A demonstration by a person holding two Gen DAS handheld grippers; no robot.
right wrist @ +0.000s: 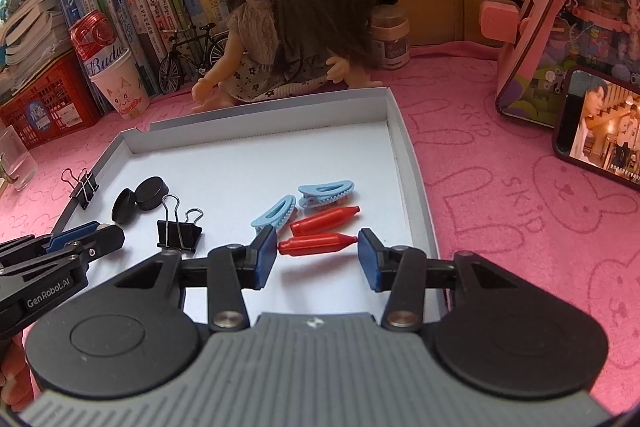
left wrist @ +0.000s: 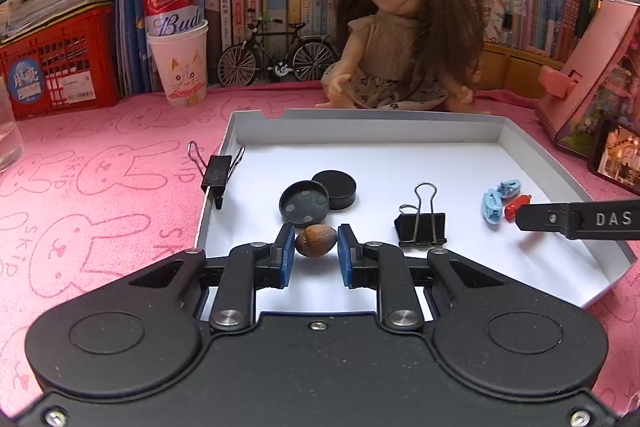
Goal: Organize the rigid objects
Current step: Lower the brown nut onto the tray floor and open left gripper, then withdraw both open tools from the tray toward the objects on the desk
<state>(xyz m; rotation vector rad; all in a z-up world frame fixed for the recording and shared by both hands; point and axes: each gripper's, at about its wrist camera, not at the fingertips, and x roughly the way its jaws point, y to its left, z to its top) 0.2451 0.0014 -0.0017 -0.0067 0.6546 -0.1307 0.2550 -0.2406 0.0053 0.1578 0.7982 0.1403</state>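
Note:
A shallow white box lid (left wrist: 360,117) (right wrist: 400,147) lies on the pink cloth. In it are two black round caps (left wrist: 316,197) (right wrist: 140,199), a black binder clip (left wrist: 422,227) (right wrist: 178,231), two light blue hair clips (left wrist: 498,199) (right wrist: 304,205) and two red pen-like pieces (right wrist: 320,233) (left wrist: 516,209). My left gripper (left wrist: 314,253) (right wrist: 80,239) is open with a brown nut (left wrist: 315,241) between its pads, small gaps on both sides. My right gripper (right wrist: 318,259) (left wrist: 520,219) is open around the nearer red piece, not touching it.
Another black binder clip (left wrist: 216,171) (right wrist: 82,185) grips the lid's left wall. A doll (left wrist: 400,27) (right wrist: 288,7) sits behind the lid, beside a toy bicycle (left wrist: 276,53), a paper cup with a can (left wrist: 176,35), a red crate (left wrist: 56,71), a pink case (right wrist: 568,15) and a phone (right wrist: 600,123).

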